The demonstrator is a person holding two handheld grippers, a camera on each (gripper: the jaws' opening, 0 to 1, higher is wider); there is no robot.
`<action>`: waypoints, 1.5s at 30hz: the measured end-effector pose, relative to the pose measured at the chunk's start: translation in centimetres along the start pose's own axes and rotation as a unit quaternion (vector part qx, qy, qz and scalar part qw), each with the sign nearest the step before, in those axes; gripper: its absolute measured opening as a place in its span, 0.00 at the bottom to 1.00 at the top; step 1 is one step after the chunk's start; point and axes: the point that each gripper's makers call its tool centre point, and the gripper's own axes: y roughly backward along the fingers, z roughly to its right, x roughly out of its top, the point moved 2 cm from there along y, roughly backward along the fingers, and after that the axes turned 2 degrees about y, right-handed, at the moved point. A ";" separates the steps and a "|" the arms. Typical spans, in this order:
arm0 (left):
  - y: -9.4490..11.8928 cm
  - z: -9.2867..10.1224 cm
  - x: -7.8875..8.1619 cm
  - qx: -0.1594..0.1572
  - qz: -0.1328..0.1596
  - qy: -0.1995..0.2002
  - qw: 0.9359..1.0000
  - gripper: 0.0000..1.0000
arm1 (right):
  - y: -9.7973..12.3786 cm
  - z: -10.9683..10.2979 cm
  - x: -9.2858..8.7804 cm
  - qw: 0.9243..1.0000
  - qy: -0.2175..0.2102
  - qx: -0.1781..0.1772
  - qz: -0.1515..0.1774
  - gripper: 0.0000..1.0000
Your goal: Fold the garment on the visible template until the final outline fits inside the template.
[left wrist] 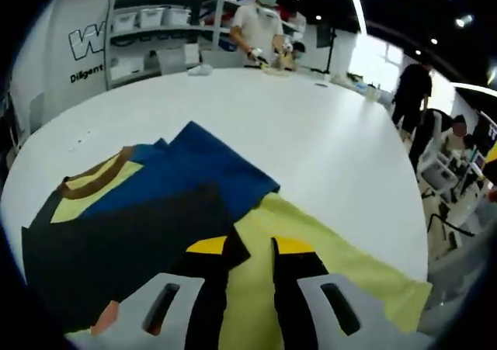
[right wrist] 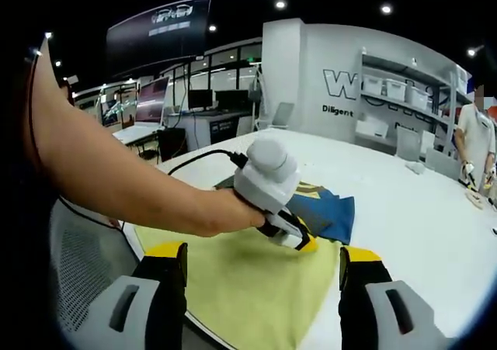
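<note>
In the left gripper view the garment (left wrist: 155,202) lies on the white surface (left wrist: 311,133): a brown collar (left wrist: 97,171) at the left, dark and blue panels in the middle, and a yellow-green sheet (left wrist: 326,249) running to the right, which may be the template or part of the garment. The left claw (left wrist: 250,261) sits low over the seam between dark cloth and yellow-green, its jaws nearly together with yellow-green cloth showing in the narrow gap; whether they pinch it, I cannot tell. In the right gripper view a forearm (right wrist: 116,179) reaches from the left to the left claw (right wrist: 299,241), pressed on the cloth beside the blue part. The right claw (right wrist: 264,265) hovers near, jaws wide apart, empty.
</note>
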 end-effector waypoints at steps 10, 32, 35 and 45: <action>0.4 -0.1 0.3 -0.002 0.004 0.000 1.000 0.19 | -0.1 -0.1 -0.1 1.000 0.001 -0.001 -0.003 0.81; 2.7 -1.0 3.1 0.016 0.050 -0.005 0.999 0.36 | -0.1 -0.2 -0.3 1.000 0.011 0.003 -0.009 0.81; 3.1 -1.4 3.4 0.026 0.058 -0.003 0.998 0.48 | -0.1 -0.3 -0.3 1.000 0.012 0.004 -0.010 0.81; 4.7 -2.4 4.2 0.044 0.073 0.000 0.996 0.59 | -0.1 -0.5 -0.3 1.000 0.017 0.008 -0.012 0.81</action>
